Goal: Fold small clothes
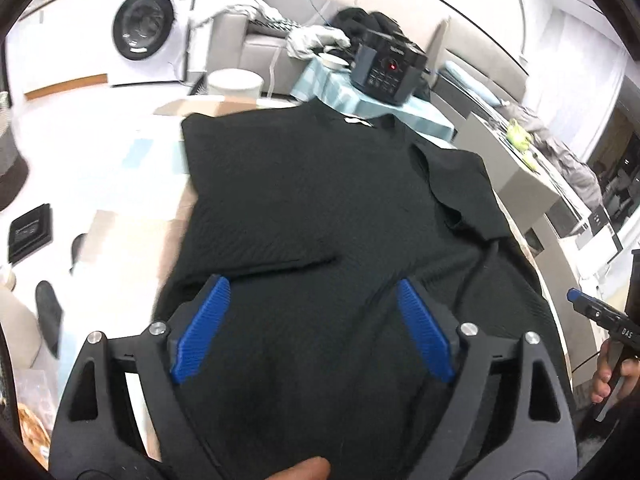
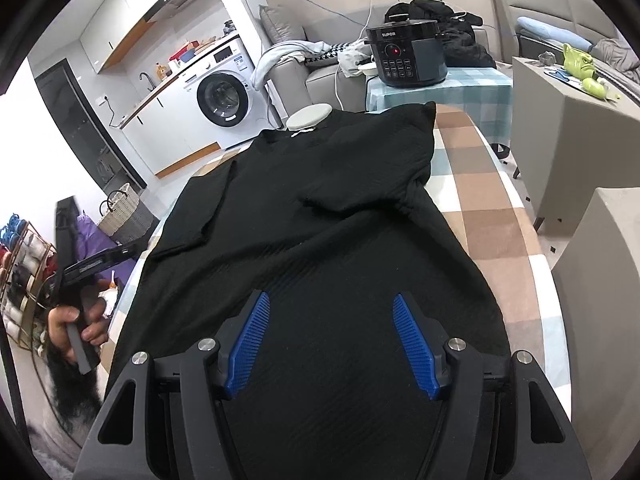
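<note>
The black shirt [image 2: 320, 216] lies spread flat on the checked table [image 2: 492, 216], collar at the far end, both sleeves folded in over the body. The left gripper [image 1: 314, 292] hovers over the near hem, jaws wide, nothing between its pads [image 1: 202, 332]. The right gripper [image 2: 331, 306] hovers over the hem too, jaws apart, gripping nothing.
</note>
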Demonstrator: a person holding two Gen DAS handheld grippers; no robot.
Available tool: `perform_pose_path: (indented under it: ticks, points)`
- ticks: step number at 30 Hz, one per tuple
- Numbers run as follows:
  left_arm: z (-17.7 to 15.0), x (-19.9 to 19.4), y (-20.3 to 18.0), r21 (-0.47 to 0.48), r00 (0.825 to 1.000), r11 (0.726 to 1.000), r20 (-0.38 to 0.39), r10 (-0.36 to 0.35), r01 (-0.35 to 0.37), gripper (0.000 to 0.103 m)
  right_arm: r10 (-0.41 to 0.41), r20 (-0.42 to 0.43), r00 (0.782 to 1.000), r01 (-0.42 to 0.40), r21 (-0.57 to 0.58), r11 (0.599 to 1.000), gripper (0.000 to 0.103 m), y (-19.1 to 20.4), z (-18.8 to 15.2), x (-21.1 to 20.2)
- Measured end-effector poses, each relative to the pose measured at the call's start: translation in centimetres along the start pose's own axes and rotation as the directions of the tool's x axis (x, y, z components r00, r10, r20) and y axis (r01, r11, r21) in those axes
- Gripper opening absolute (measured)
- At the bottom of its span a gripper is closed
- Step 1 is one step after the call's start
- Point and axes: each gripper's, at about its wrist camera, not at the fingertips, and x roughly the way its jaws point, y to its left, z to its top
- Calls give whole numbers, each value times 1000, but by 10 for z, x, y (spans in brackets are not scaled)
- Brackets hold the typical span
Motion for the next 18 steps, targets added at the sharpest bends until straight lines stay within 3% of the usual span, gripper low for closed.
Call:
perform_pose_path:
  ticks: [2, 4, 11, 18]
  points:
    - [-10, -19, 3, -9, 999, 999, 22, 36, -36, 103, 6, 10, 1000, -6, -1, 1000, 75, 1, -4, -5]
    - [-21, -38, 6, -16, 997, 998, 48, 67, -67, 102, 10, 19, 1000, -10, -10, 1000, 85, 3, -6, -11]
    - [-71, -94, 22, -46, 983, 985, 77, 168, -165, 102, 18, 25, 1000, -16, -58, 998, 89, 8, -28, -31]
    - [-125, -119, 41, -52, 968, 967, 26, 250, -249, 102, -13, -14, 1000, 12, -33, 999, 89, -11, -57, -42]
